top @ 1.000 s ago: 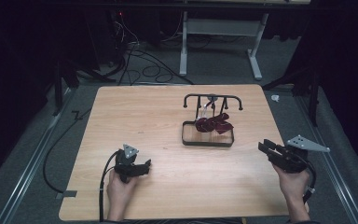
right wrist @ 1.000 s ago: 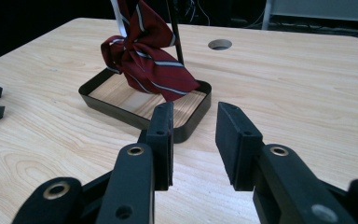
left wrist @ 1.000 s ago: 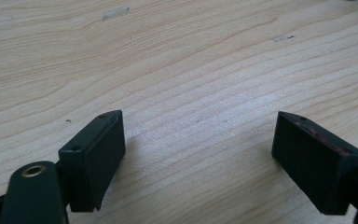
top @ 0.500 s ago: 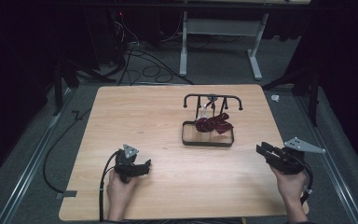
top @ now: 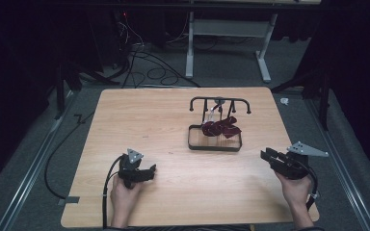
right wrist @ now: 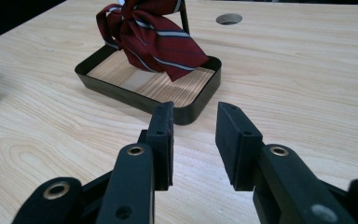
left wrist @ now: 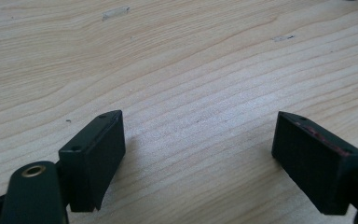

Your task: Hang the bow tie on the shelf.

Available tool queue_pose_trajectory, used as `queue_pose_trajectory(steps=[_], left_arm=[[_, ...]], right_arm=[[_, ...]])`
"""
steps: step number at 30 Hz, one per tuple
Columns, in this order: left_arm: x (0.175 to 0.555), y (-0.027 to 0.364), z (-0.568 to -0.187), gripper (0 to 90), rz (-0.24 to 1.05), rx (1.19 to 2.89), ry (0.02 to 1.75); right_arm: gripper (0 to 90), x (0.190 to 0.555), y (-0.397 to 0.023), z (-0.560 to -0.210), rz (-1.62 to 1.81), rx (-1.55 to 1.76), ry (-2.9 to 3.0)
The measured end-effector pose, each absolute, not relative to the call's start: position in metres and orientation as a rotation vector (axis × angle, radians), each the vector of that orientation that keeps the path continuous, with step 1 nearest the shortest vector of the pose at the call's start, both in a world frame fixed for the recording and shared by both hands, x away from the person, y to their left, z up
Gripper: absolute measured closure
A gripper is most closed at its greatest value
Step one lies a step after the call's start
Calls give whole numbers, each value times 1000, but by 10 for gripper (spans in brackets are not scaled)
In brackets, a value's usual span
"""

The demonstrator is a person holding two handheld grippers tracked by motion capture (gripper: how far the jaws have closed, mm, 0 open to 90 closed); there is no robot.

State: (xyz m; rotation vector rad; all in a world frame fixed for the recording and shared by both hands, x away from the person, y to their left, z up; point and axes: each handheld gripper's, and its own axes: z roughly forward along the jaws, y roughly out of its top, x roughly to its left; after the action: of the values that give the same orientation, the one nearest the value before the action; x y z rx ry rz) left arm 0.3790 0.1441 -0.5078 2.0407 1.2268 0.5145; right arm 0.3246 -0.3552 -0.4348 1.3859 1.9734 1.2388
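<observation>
High view: both claws, left claw [top: 149, 172] wide open, right claw [top: 266, 155] part open, hold nothing; reaching the striped tie [top: 220, 127] on its rack seems next.

Two hands reach in from the near edge, each gripping a set of tongs low over the surface. The left hand [top: 124, 192] holds the left tongs [top: 148, 172] at the near left, jaws spread wide and pointing right. The right hand [top: 296, 188] holds the right tongs [top: 266, 155] at the near right, jaws parted by a narrower gap and pointing left, empty, the grey plate on top.
</observation>
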Motion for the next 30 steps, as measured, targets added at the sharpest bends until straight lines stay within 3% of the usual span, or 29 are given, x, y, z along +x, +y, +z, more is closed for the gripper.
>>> queue_pose_trajectory(steps=[30], left_arm=[[379, 144, -508, 176, 514, 2041, 1227]], right_arm=[[687, 346, -344, -467, 1149, 1452, 2029]])
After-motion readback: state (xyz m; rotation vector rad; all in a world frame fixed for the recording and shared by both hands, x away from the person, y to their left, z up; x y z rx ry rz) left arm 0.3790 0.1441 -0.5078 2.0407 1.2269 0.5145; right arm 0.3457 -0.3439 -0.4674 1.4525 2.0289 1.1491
